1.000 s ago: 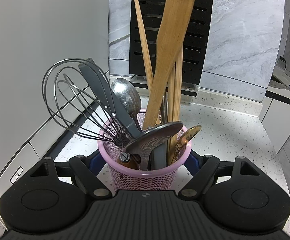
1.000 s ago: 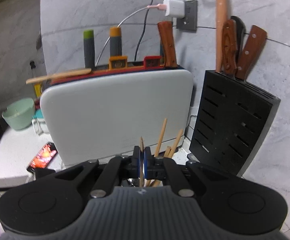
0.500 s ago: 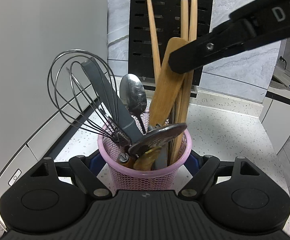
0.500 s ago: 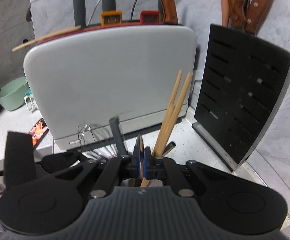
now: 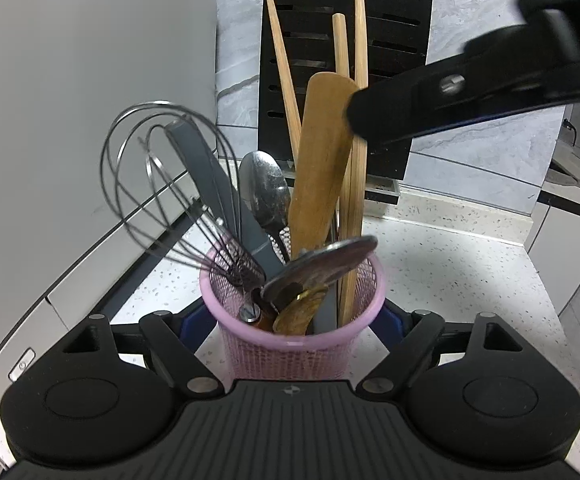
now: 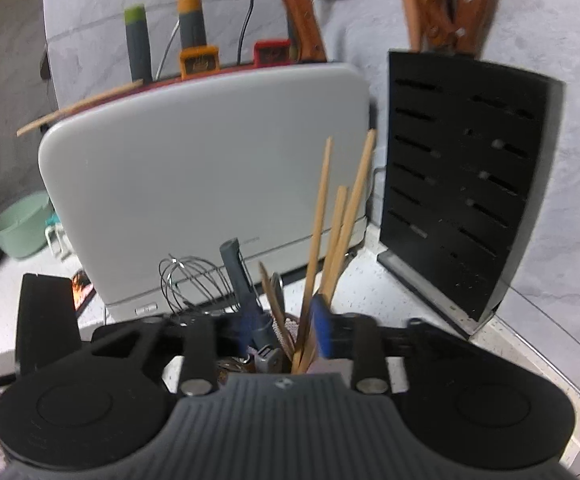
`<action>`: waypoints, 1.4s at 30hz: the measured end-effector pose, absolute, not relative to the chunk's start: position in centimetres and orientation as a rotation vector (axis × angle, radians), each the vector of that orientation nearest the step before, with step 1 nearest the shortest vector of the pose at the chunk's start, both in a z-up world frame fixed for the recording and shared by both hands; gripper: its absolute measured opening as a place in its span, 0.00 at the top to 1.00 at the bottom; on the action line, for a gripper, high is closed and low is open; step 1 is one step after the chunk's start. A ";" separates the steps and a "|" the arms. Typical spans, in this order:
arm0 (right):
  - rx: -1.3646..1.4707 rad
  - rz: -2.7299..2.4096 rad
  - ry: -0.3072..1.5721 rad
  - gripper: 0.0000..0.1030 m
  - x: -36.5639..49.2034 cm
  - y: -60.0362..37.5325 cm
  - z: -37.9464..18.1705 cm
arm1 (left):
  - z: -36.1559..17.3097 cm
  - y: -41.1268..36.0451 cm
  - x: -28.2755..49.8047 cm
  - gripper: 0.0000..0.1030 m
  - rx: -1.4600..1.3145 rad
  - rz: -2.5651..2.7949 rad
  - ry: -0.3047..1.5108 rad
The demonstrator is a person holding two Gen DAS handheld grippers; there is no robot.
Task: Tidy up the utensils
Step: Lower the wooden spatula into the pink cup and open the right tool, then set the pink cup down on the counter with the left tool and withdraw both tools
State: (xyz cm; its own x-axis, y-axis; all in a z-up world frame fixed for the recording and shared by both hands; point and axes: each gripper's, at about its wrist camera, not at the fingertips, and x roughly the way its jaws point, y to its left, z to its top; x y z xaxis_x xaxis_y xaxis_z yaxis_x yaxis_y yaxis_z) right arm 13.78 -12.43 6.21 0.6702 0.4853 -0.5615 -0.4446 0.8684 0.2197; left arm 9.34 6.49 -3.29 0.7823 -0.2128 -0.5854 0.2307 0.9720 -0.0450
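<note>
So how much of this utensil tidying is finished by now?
Mostly done, it seems. The pink basket already holds the whisk, a metal spoon, chopsticks and the wooden spatula. The right gripper has just been opening; the spatula stands between its fingers, freed. The left gripper has just loosened around the basket. Nothing else loose shows.

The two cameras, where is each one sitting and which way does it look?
Left wrist: sits on the left gripper, looks down at the pink basket between its open jaws; the right gripper shows above.
Right wrist: sits on the right gripper, looks over the basket at the grey box; its jaws are open around the spatula.
Both show the whisk, chopsticks and knife block.
</note>
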 end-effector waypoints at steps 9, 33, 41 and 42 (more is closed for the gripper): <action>0.325 0.337 0.512 0.50 8.3 -17.7 3.5 | -2.8 5.3 5.0 0.05 0.151 -0.260 0.570; 0.109 0.147 0.415 0.25 -1.9 -16.6 1.5 | 2.4 2.9 -3.1 0.03 0.177 -0.022 0.479; 0.074 0.148 0.486 0.22 -2.8 -16.2 0.2 | -1.1 3.9 -1.3 0.03 0.127 -0.023 0.538; 0.065 0.150 0.486 0.22 -2.9 -16.0 0.1 | -1.3 3.9 -1.3 0.03 0.125 -0.023 0.546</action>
State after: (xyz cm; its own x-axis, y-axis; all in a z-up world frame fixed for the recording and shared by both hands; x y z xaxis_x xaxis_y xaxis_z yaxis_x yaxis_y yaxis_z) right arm -2.91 -16.03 0.08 0.8733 0.1595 -0.4603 -0.1284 0.9868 0.0983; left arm -1.30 3.94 -1.28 0.8546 0.0111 -0.5191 0.0554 0.9921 0.1124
